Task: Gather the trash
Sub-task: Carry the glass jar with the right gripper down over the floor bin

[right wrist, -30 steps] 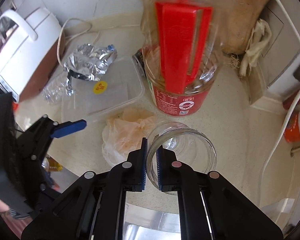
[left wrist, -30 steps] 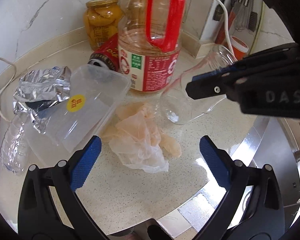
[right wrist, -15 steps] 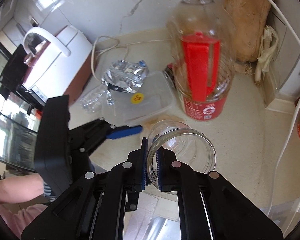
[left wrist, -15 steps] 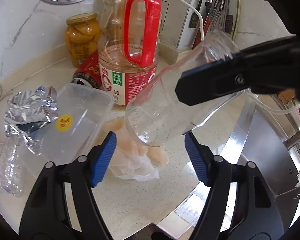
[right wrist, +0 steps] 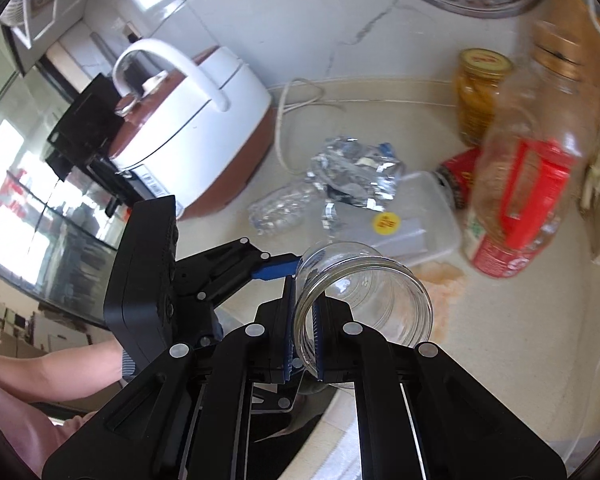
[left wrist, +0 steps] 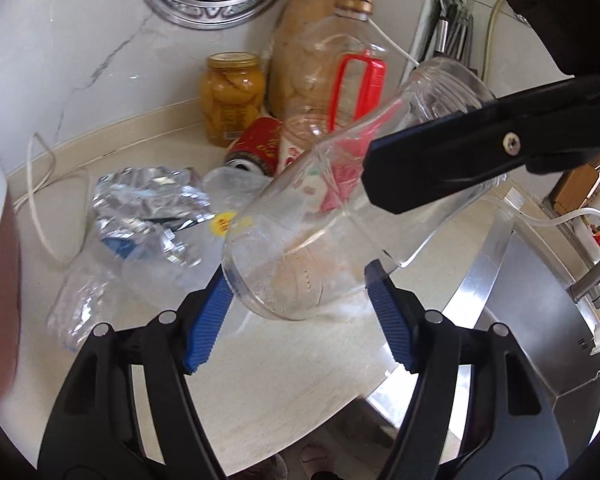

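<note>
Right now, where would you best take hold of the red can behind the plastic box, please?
Probably across the red can's round body, coming from above. It lies on its side with its top end towards the plastic box, and the oil bottle stands close beside it, so the ends leave a tool little room.

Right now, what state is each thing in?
Glass jar: lidless, lifted, tilted.
Right gripper: shut on jar rim.
Left gripper: pads at jar base.
Oil bottle: upright, capped.
Peach jar: upright, lidded.
Red can: lying down.
Foil bag: crumpled.
</note>
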The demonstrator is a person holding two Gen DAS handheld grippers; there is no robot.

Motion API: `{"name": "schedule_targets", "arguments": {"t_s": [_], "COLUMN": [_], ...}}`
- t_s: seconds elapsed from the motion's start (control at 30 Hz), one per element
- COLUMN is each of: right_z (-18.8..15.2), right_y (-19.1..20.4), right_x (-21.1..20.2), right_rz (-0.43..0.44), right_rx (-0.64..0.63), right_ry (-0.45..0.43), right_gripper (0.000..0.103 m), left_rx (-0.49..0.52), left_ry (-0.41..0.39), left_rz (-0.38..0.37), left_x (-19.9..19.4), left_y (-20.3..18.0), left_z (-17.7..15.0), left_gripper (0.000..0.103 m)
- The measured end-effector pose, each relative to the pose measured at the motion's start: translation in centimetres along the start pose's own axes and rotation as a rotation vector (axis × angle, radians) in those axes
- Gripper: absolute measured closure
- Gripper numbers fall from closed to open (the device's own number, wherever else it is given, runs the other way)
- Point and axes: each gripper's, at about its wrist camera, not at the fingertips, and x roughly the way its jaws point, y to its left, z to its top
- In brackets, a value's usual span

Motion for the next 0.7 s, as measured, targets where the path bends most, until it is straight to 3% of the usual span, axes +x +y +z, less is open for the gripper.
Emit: {"name": "schedule_targets", "arguments": {"t_s": [0.4, 0.7], "right_z": [1.4, -2.8], "right_y": [8.3, 15.8], "right_x": [4.8, 9.3], "right_rz": [0.12, 0.159], "right_rx": [-0.132, -0.117], "right_ry": [0.053, 0.091], "right_gripper": [0.094, 0.095], "left_rx": [-0.067, -0.091], "left_ry": [-0.013, 0.015], "left_rz": [0.118, 0.132], "left_x": [-6.2, -11.2], "left_y": [5.2, 6.9], "left_z": [-5.2, -13.0], "left_gripper": [0.048, 0.049]}}
